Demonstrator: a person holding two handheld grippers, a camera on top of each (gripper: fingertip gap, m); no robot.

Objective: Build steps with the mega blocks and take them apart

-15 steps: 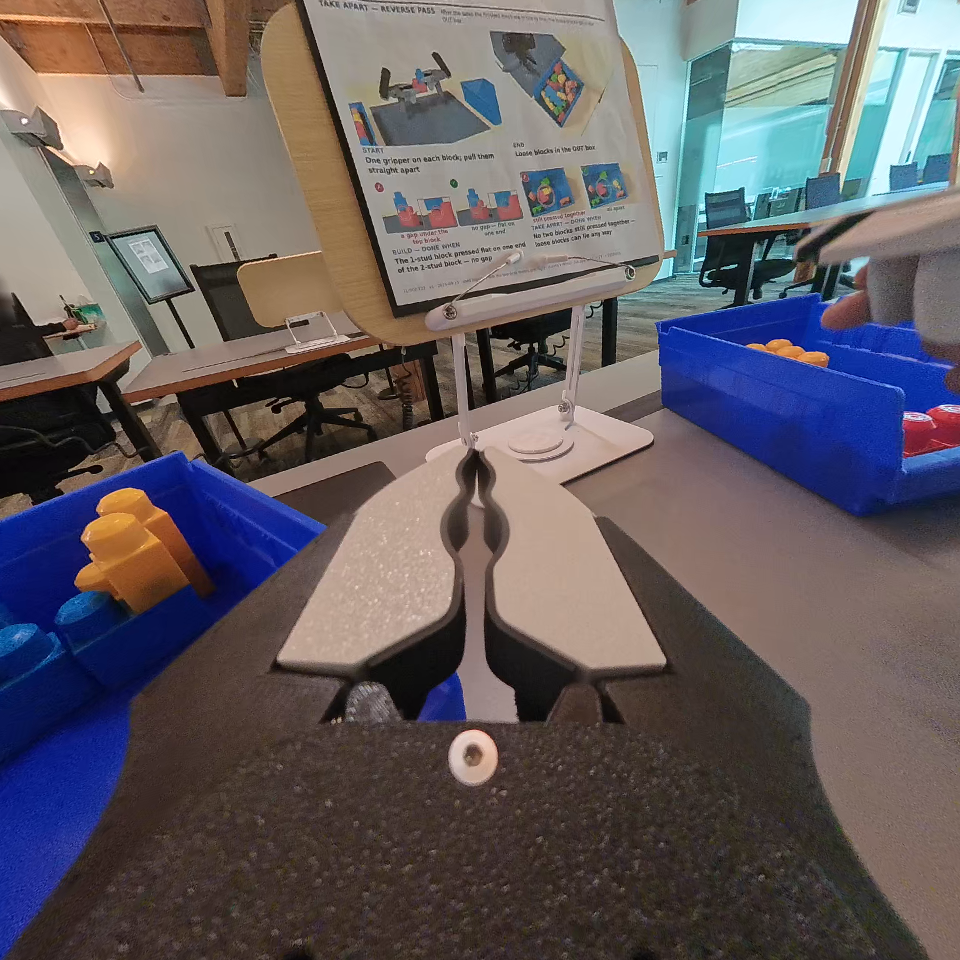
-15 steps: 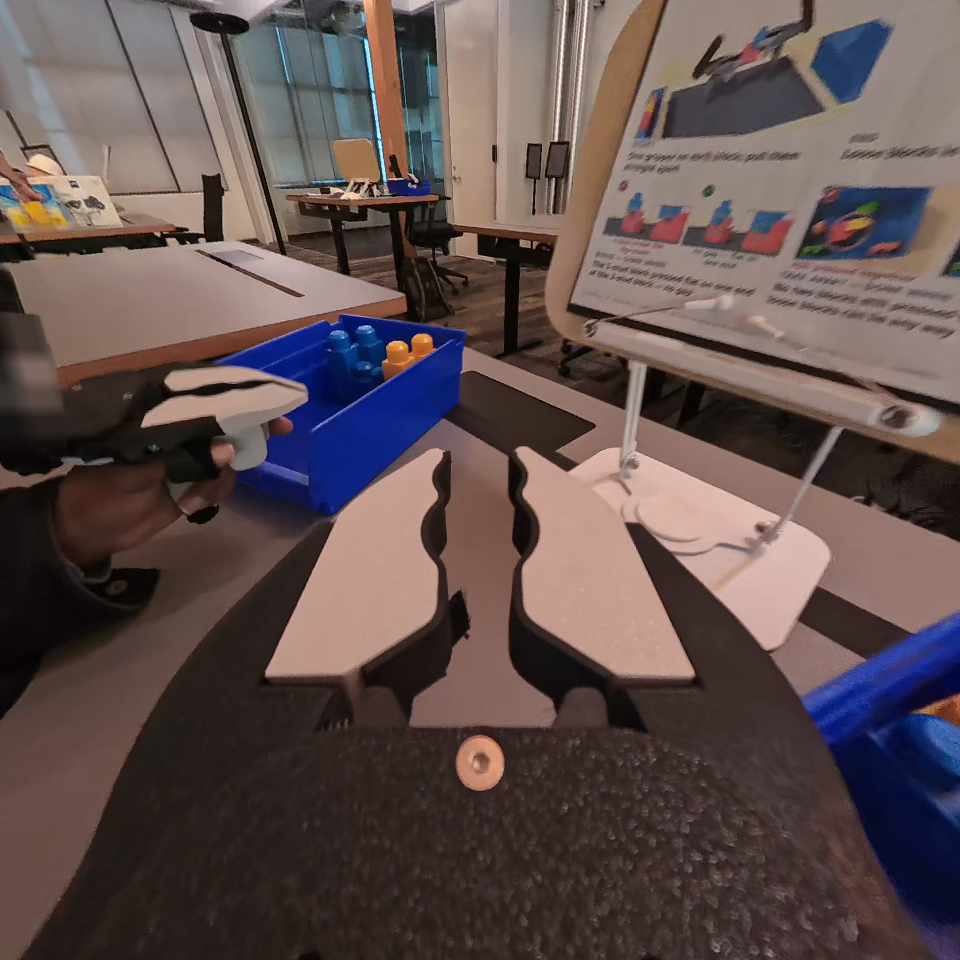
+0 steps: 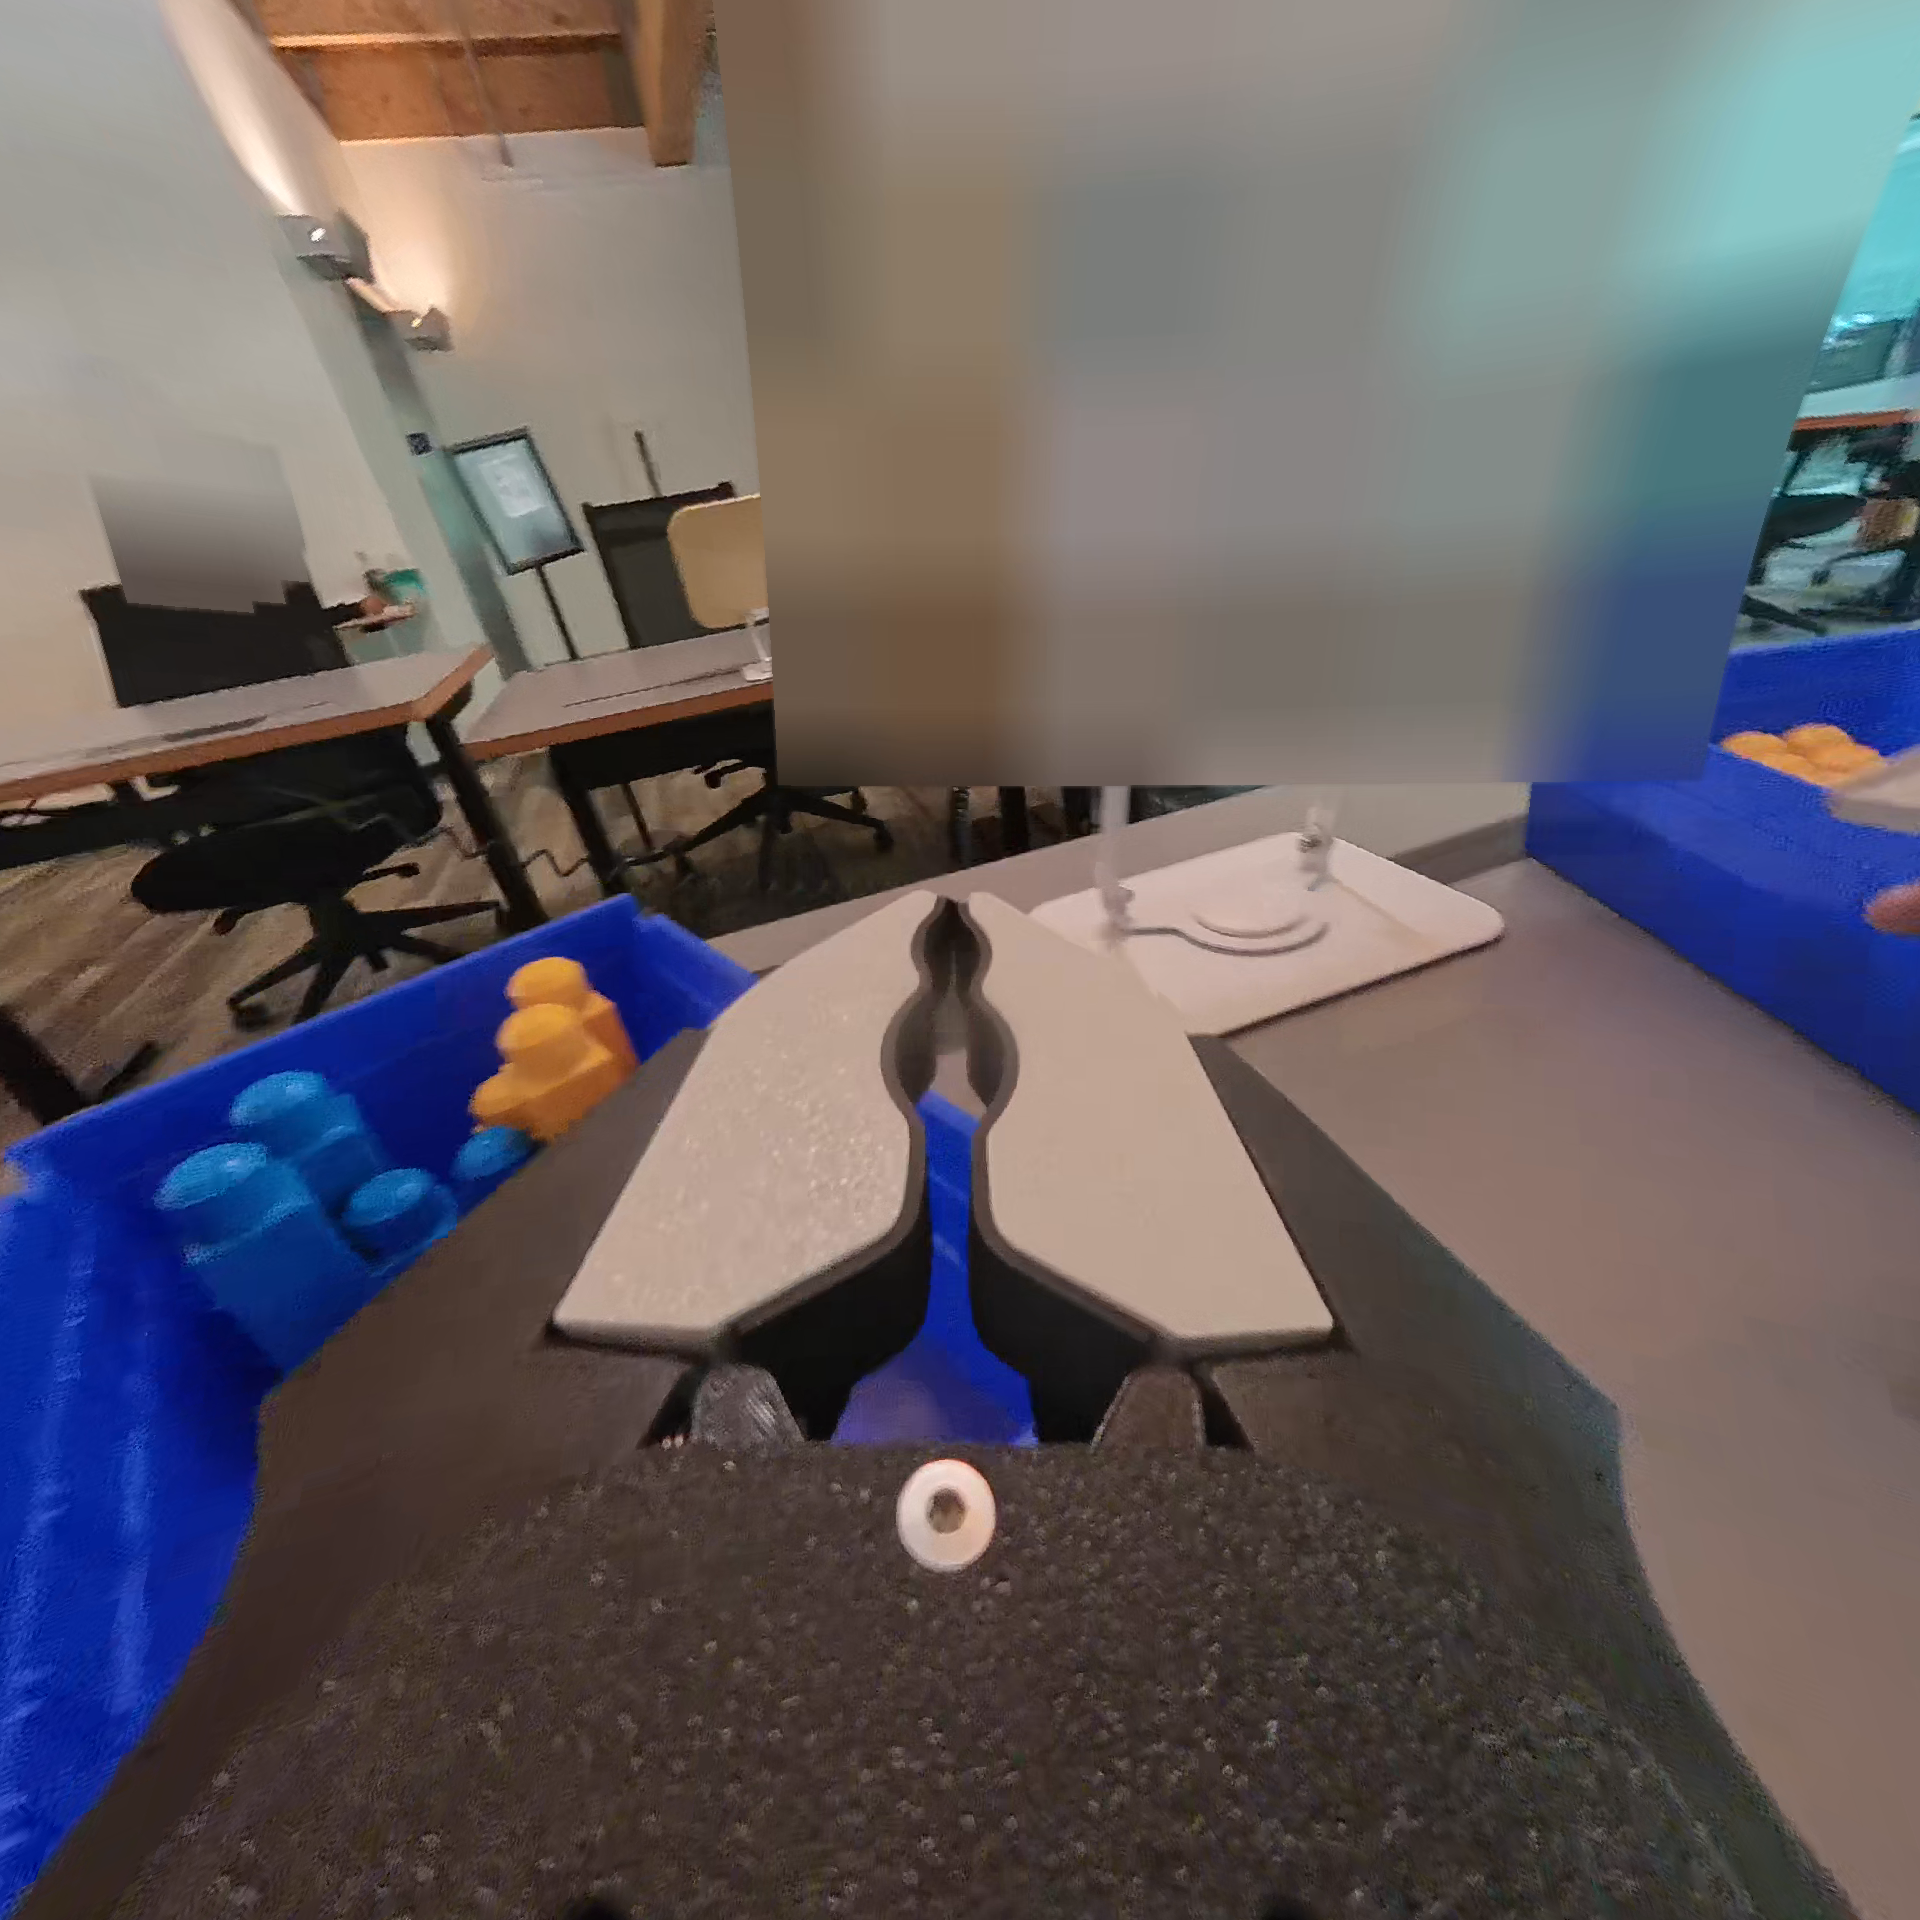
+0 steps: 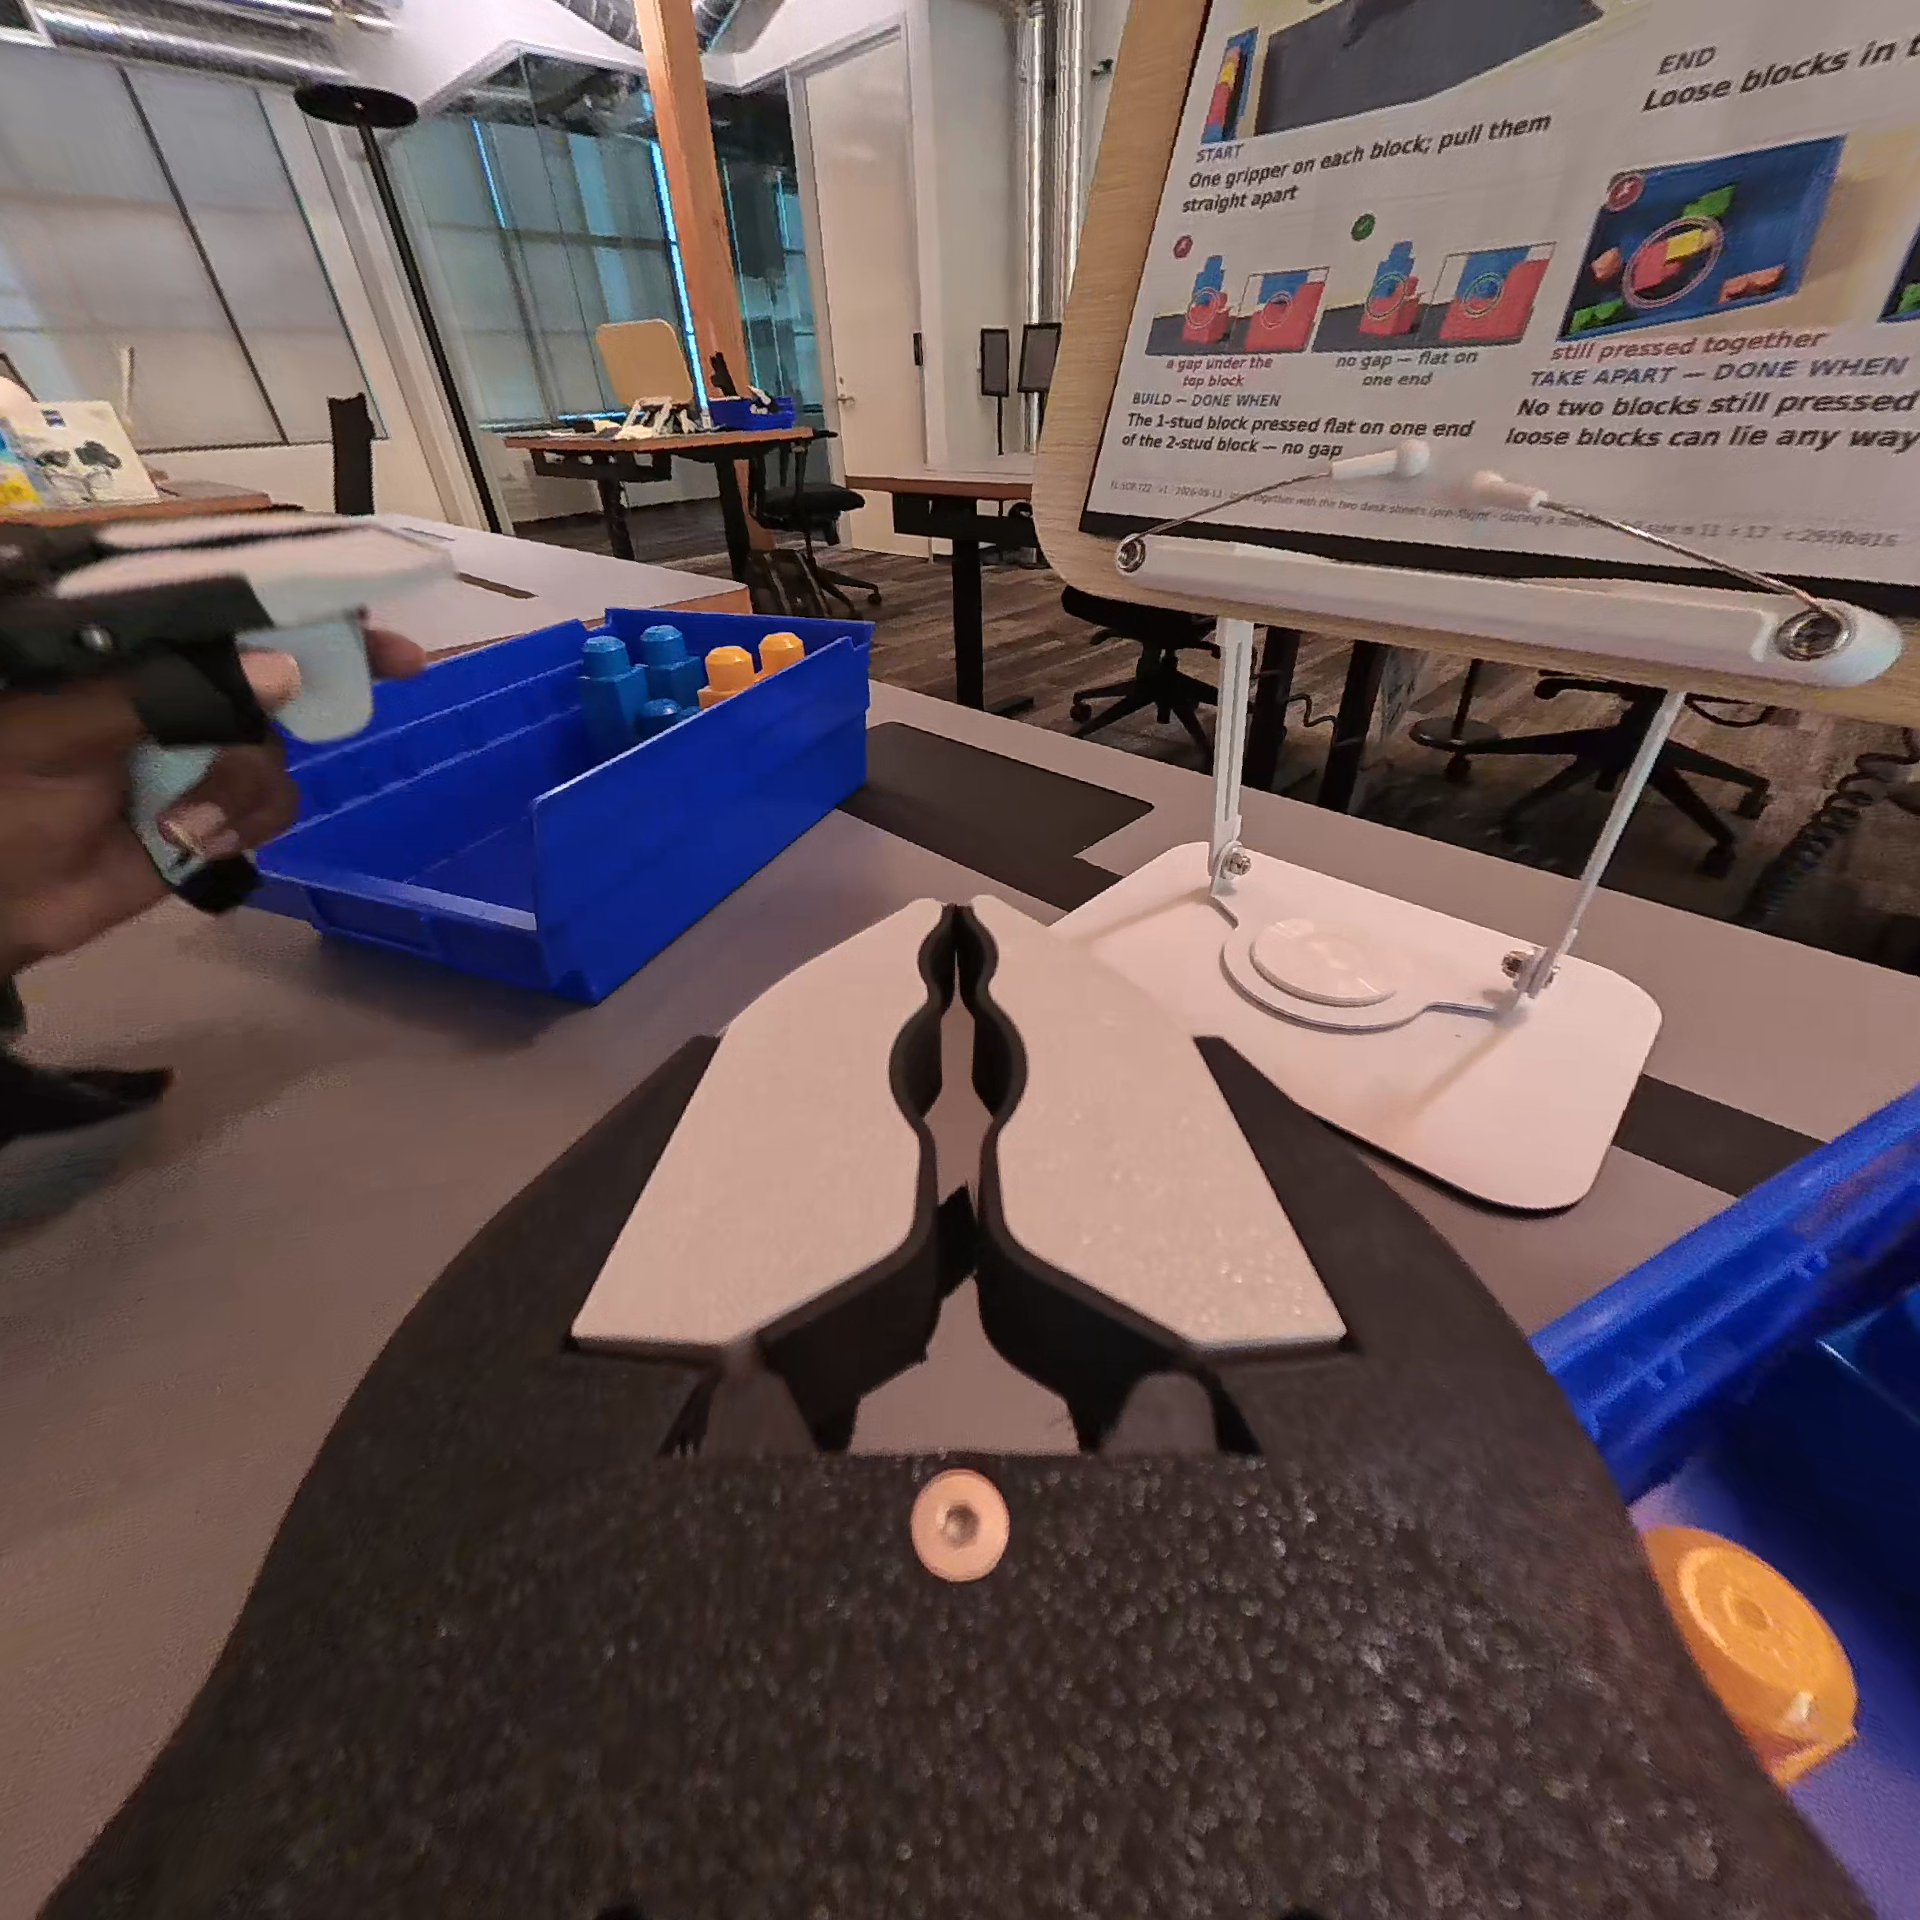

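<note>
Presently, both grippers, left gripper [image 3: 954, 925] and right gripper [image 4: 954, 920], are hovering with jaws closed and empty, the left over the blue bin [image 3: 94, 1351] holding stacked blocks [image 3: 312, 1174], apparently positioning to pick.

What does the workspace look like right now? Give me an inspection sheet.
Surface: grey table with a dark mat.
Job's things: blue and orange blocks in the left blue bin; orange blocks in the right blue bin.
Clutter: white stand holding an instruction board.
Grippers: left gripper shut, empty, over the left bin; right gripper shut, empty.
Cables: nothing seen on the table.
Surroundings: office desks, chairs.
</note>
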